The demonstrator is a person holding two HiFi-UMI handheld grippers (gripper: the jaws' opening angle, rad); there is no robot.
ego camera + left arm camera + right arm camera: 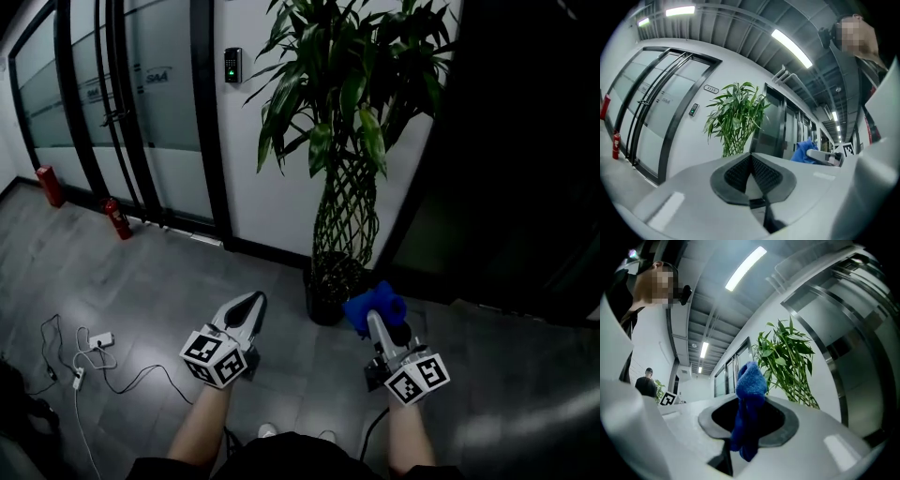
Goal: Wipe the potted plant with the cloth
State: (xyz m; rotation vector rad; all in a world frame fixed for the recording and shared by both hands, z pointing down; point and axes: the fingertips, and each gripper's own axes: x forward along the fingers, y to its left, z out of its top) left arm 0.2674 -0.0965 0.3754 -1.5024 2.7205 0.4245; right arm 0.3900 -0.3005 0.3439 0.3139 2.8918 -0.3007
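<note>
My right gripper (380, 322) clamps the cloth (373, 305), forearm reaching toward the potted plant (349, 178) at twelve o'clock; my left gripper (247, 316), at its nine o'clock, is clenched empty.

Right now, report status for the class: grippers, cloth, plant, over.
Left gripper shut, empty. Right gripper shut on fuzzy blue cloth. Leafy green potted plant ahead, untouched. Nothing between them.

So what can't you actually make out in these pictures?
Plant top: head view, cut off by the upper edge.
Pot: left gripper view, hidden behind the left gripper; head view, too dark for detail.
Door plate: left gripper view, print too small.
Dark doorway: head view, too dark inside.
</note>
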